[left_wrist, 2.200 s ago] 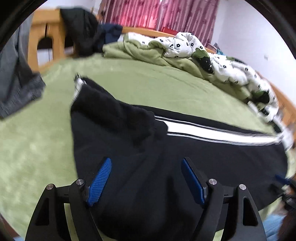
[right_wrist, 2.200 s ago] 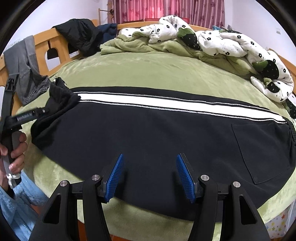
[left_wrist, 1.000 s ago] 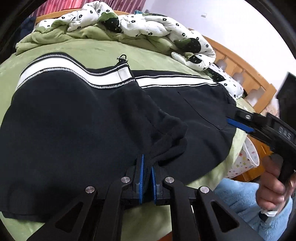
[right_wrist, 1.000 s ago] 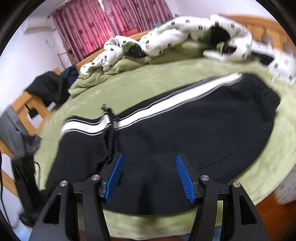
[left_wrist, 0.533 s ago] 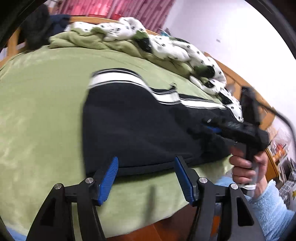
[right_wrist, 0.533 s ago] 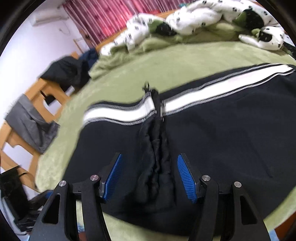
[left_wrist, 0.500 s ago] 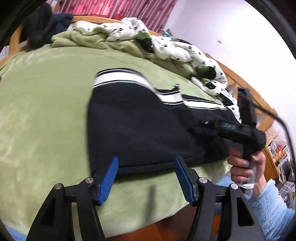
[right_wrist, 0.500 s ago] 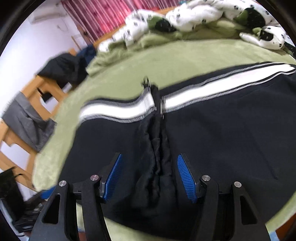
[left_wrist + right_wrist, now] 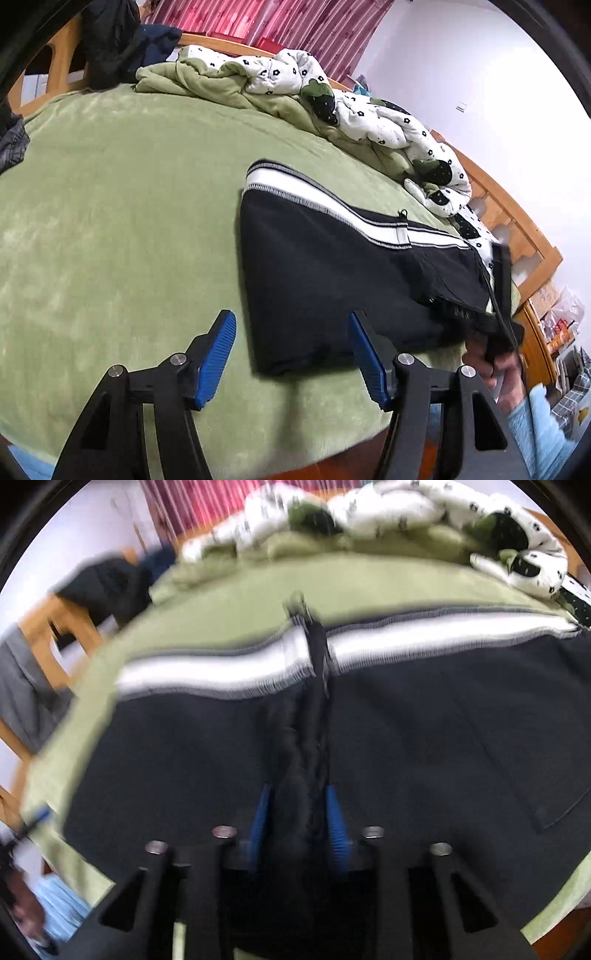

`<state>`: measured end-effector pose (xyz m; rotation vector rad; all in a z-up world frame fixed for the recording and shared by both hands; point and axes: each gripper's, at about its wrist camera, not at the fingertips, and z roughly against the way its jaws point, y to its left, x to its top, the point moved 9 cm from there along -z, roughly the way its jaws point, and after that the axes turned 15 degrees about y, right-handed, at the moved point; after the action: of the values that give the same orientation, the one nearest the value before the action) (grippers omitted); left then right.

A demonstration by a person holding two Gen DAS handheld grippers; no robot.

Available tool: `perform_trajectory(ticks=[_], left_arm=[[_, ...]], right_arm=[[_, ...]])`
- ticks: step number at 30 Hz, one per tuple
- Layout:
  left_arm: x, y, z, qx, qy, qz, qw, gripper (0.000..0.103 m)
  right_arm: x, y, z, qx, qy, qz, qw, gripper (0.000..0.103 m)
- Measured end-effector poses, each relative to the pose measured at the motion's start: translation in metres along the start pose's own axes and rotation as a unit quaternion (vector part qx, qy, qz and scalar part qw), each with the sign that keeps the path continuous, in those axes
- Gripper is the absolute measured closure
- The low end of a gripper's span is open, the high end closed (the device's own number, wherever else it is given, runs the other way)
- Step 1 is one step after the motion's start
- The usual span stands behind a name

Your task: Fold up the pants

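1. Looking at a home bedroom: green blanket (image 9: 122,206) covering a wooden bed frame (image 9: 517,236).
2. Lying bunched at the far side: flowered quilt (image 9: 373,122).
3. Hanging behind: red curtains (image 9: 295,26).

Green blanket (image 9: 110,229) covering the bed across centre frame; crumpled white flower-print duvet (image 9: 376,118) with green lining, upper centre to right; wooden bed frame (image 9: 517,225), right; dark clothes (image 9: 110,40) draped upper left; red curtains (image 9: 295,26), top.
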<state>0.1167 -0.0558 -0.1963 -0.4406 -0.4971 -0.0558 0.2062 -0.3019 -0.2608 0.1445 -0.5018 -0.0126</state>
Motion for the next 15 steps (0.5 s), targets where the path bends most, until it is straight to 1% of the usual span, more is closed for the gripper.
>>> perform_trajectory(ticks=[2,3,4,6,8,9,10,11,12,13,15], left_arm=[[0.010,-0.005,0.003,0.007,-0.010,-0.007,0.9999,0.042],[0.014,-0.007,0.003,0.010,-0.012,-0.011,0.9998,0.042],[0.017,-0.010,0.001,0.013,-0.011,-0.016,0.9997,0.042],[0.016,-0.010,-0.008,0.031,0.000,-0.024,0.9992,0.042],[0.007,-0.008,-0.027,0.063,0.020,-0.026,0.9975,0.042],[-0.001,-0.006,-0.038,0.073,0.036,-0.026,0.9964,0.042],[-0.009,-0.003,-0.049,0.077,0.053,-0.025,0.9953,0.042],[-0.017,0.000,-0.058,0.076,0.066,-0.023,0.9947,0.042],[-0.021,0.000,-0.058,0.076,0.055,-0.023,0.9953,0.042],[-0.021,-0.002,-0.055,0.077,0.045,-0.028,0.9957,0.042],[-0.017,-0.003,-0.050,0.064,0.051,-0.026,0.9964,0.042]], right_arm=[[0.003,0.000,0.023,-0.029,-0.042,0.007,0.999,0.070],[0.004,0.002,0.039,-0.040,-0.071,0.007,0.997,0.070],[0.003,0.007,0.055,-0.035,-0.101,0.013,0.994,0.070],[-0.003,0.016,0.069,-0.033,-0.118,0.041,0.992,0.069],[-0.013,0.016,0.064,-0.071,-0.113,0.064,0.989,0.069],[-0.022,0.012,0.053,-0.093,-0.096,0.073,0.988,0.070],[-0.028,0.007,0.039,-0.103,-0.072,0.077,0.989,0.073],[-0.035,0.005,0.027,-0.101,-0.055,0.078,0.990,0.073],[-0.041,0.004,0.023,-0.086,-0.057,0.076,0.992,0.073],[-0.043,0.004,0.026,-0.081,-0.070,0.074,0.992,0.073],[-0.042,0.001,0.030,-0.072,-0.071,0.080,0.992,0.072]])
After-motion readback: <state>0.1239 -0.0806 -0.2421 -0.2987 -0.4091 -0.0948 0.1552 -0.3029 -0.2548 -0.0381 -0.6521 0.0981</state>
